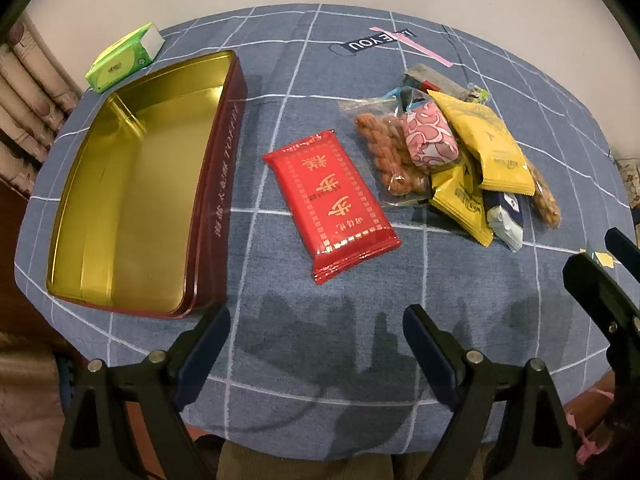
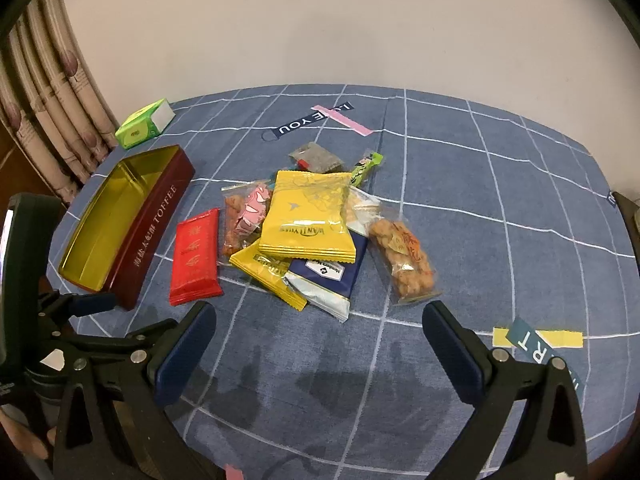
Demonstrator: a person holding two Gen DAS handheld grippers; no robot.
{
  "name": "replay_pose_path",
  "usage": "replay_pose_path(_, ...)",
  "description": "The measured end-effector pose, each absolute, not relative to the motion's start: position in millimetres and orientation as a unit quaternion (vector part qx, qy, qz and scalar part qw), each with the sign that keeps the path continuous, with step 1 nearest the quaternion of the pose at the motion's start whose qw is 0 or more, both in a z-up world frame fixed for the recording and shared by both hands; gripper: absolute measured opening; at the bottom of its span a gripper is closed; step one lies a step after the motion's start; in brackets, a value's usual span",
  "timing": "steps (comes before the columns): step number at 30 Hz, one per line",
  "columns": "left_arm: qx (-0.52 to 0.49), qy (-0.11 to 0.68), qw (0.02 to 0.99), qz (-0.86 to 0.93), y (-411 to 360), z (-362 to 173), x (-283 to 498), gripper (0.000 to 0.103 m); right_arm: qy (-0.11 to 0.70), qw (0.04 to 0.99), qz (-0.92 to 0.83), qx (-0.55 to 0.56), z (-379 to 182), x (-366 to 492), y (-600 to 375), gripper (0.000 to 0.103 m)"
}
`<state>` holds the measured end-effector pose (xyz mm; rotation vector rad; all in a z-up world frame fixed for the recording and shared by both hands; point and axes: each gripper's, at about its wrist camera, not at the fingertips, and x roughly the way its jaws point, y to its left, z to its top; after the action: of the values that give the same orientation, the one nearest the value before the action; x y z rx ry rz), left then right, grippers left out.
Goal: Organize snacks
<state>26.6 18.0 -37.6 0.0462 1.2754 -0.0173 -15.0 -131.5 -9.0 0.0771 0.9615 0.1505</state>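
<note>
Tin sits open at the left of the counter, lid off, gold interior bare: nothing in it yet. Long side faces the snacks, so it reads as the drop target, judged from the task. "TOFFEE" lettering shows on its red wall in the right wrist view.

Red packet lies flat and alone between the tin and the pile, apart from both. Likely first pick: nearest the tin, nothing stacked on it.

Snack pile is heaped right of centre: two yellow packets overlapping, top one resting over a navy-and-white pouch, pink-patterned wrapper lying on a clear bag of fried twists, second clear bag at the right edge. Small green stick and a grey sachet behind. Overlaps mean top items come off first.

Green tissue pack beyond the tin, not a snack.

Left gripper fingers spread wide, holding nothing, hovering at the near edge facing the red packet. Right gripper same: spread, nothing held, aimed at the pile.
</note>
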Motion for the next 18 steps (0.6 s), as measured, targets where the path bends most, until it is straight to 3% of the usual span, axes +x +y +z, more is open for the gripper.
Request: replay_pose_path(18, 0.019, 0.601, 0.799, -0.001, 20.8, -36.1, 28.1, 0.09, 0.461, 0.883, 0.076, 0.039, -6.6, -15.3, -132.1, 0.103)
